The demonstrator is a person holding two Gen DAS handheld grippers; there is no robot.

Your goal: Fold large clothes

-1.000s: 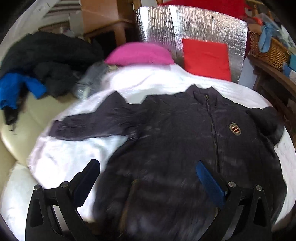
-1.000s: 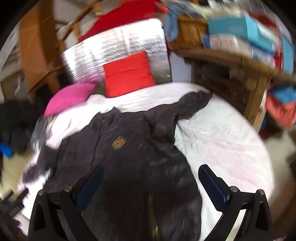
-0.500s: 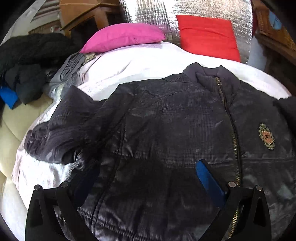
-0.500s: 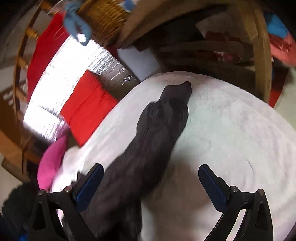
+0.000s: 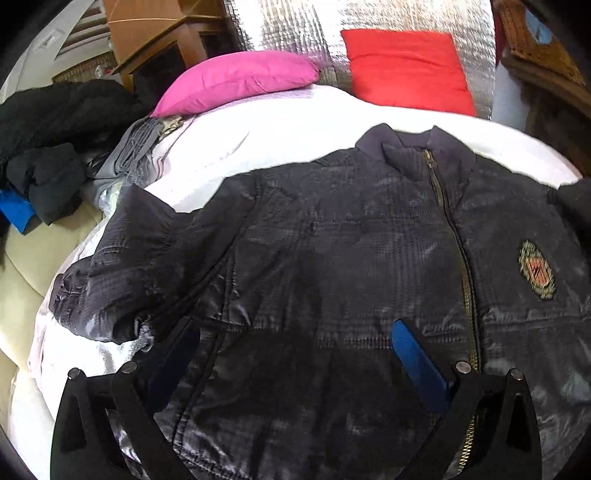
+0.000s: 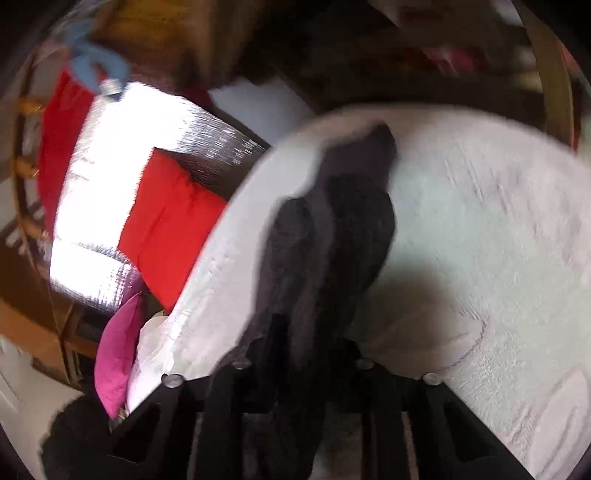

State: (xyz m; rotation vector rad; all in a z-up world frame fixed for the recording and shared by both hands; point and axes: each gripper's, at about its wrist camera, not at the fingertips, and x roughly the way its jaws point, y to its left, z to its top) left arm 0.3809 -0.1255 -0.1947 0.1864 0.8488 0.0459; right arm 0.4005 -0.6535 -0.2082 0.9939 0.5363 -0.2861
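A dark quilted jacket (image 5: 332, 240) lies front up on the white bed cover (image 5: 277, 122), zipped, with a crest badge (image 5: 537, 269) on the chest. Its left sleeve (image 5: 122, 269) is bunched at the bed's edge. My left gripper (image 5: 291, 328) hovers open just over the jacket's lower front, nothing between its blue pads (image 5: 417, 362). In the blurred right wrist view, the other sleeve (image 6: 332, 221) stretches across the cover (image 6: 480, 258). My right gripper (image 6: 306, 343) is closing its jaws, with that sleeve's dark fabric pinched between them.
A pink pillow (image 5: 236, 79) and a red cushion (image 5: 406, 70) lean on a silver foil panel (image 5: 295, 26) at the bed's head. Dark clothes (image 5: 48, 129) are piled left of the bed beside a grey garment (image 5: 136, 147). Wooden shelving (image 6: 443, 74) stands close on the right.
My left gripper came down and closer over the jacket front, then held still. My right gripper swung out to the far sleeve, rolled over, and its wide jaws came together on the fabric.
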